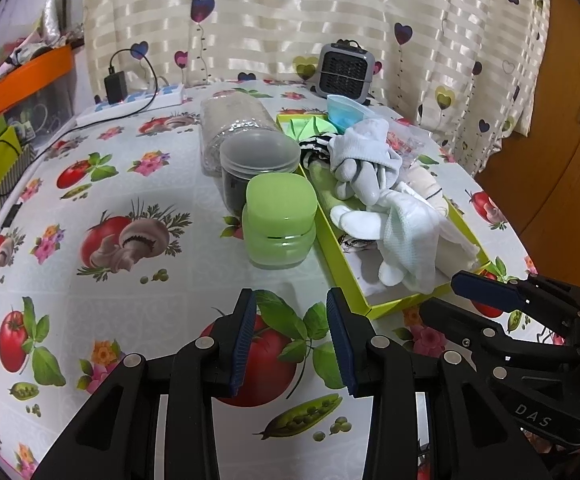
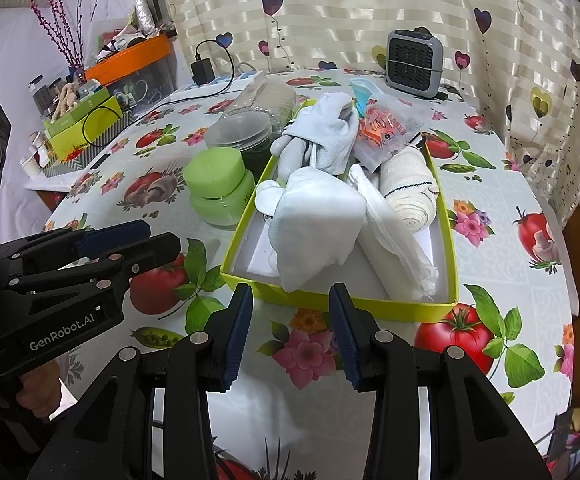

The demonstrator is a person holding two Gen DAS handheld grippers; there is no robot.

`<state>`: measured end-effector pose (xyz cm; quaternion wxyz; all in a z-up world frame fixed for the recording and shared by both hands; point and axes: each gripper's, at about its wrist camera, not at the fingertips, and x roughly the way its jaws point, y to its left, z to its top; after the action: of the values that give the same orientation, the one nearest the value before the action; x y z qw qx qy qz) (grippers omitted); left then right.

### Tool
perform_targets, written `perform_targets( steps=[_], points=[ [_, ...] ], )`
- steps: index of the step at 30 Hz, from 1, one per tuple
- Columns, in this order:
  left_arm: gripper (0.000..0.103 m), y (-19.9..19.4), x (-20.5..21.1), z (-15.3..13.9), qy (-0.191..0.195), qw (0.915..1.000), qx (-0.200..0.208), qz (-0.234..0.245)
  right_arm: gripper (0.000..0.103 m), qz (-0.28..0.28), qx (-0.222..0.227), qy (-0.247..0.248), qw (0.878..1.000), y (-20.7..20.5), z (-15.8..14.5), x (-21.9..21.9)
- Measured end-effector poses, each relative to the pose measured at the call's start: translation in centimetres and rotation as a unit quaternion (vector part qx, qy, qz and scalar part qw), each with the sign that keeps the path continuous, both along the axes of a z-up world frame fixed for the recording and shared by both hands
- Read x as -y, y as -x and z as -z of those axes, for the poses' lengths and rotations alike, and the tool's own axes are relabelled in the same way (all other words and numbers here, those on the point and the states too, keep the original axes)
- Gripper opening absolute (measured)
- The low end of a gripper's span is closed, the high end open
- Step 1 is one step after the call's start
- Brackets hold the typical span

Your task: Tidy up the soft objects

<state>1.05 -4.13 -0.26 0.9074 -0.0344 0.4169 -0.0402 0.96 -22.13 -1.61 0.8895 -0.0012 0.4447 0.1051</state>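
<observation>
Nearest the cameras, both tools hang low over the tabletop (image 2: 510, 240) short of the box. The left gripper (image 1: 292, 340) has its jaws spread with nothing between them, above a printed tomato; the right gripper (image 2: 290, 334) also has its jaws spread and empty, pointed at the near wall of the lime-green box (image 2: 350, 300).

Just beyond, the soft things already lie in that box: a white cloth (image 2: 318, 220) heaped at the near end, a white glove (image 1: 406, 232) draped beside it, a rolled cream bandage (image 2: 410, 184) along the right wall, and a white sock (image 2: 330, 128) piled toward the far end with an orange-printed plastic packet (image 2: 390, 132) resting on top. The heap stands above the rim and some cloth hangs near the edge.

This fits either soft items gathered and awaiting tidying, or a job finished with the tools drawn back; the pictures do not settle which. If any handling goes on, I judge it best to pinch 1 layer at a fold, lift slowly so neighbours do not drag out, and keep clear of the green jar (image 2: 218, 188) and clear tub (image 1: 258, 156) touching the box's left side.

Farther back stand a small grey heater (image 2: 414, 62) and the heart-print curtain (image 2: 370, 8).
</observation>
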Motion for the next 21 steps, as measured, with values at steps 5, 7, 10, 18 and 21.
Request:
perform_targets(
  steps=[5, 7, 10, 18, 21],
  points=[
    [0.035, -0.06, 0.00, 0.00, 0.000, 1.0000, 0.000, 0.002, 0.041, 0.000, 0.000, 0.000, 1.000, 0.00, -0.01, 0.00],
    [0.035, -0.04, 0.03, 0.00, 0.001, 1.0000, 0.000, 0.003, 0.041, 0.000, 0.000, 0.000, 1.000, 0.00, -0.01, -0.01],
    [0.035, -0.08, -0.02, -0.04, -0.001, 1.0000, 0.000, 0.004, 0.041, 0.000, 0.000, 0.000, 1.000, 0.00, -0.01, 0.00],
    [0.035, -0.04, 0.02, -0.02, -0.001, 1.0000, 0.000, 0.003, 0.041, 0.000, 0.000, 0.000, 1.000, 0.01, 0.00, -0.03],
    [0.035, -0.03, 0.01, -0.03, -0.001, 1.0000, 0.000, 0.003, 0.041, 0.000, 0.000, 0.000, 1.000, 0.03, -0.01, -0.03]
  ],
)
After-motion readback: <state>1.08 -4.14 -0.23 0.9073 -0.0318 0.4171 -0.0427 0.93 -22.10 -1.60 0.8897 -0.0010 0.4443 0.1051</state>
